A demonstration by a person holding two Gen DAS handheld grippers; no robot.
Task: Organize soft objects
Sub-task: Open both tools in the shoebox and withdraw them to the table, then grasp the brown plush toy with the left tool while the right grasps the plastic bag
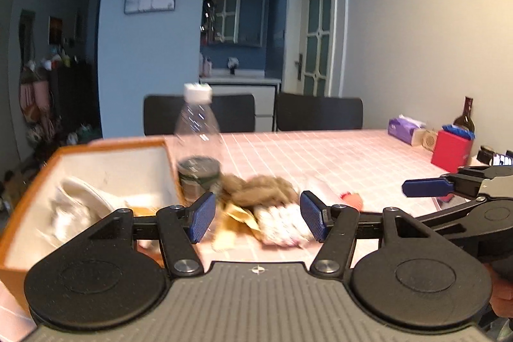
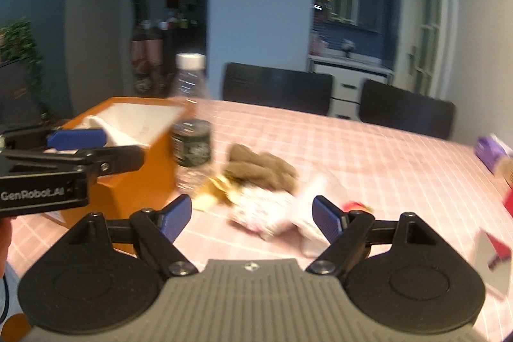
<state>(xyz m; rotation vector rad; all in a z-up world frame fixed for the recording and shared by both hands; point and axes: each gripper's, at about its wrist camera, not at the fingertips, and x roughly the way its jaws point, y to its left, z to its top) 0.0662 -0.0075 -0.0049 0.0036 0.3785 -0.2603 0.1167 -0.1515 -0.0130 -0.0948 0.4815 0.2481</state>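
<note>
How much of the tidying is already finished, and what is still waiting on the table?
Done: a white soft item already lies in the orange box. In hand: nothing; the left gripper and right gripper are both open and empty. Left: the brown cloth, the white patterned cloth and a yellow piece still lie on the table beside the bottle.

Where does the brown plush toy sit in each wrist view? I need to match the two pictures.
Left wrist: the brown plush toy lies centre frame on the table, just right of the clear bottle.
Right wrist: the toy lies centre frame, again right of the bottle.
Shared landmark: the orange box stands left of the bottle in both views.
</note>
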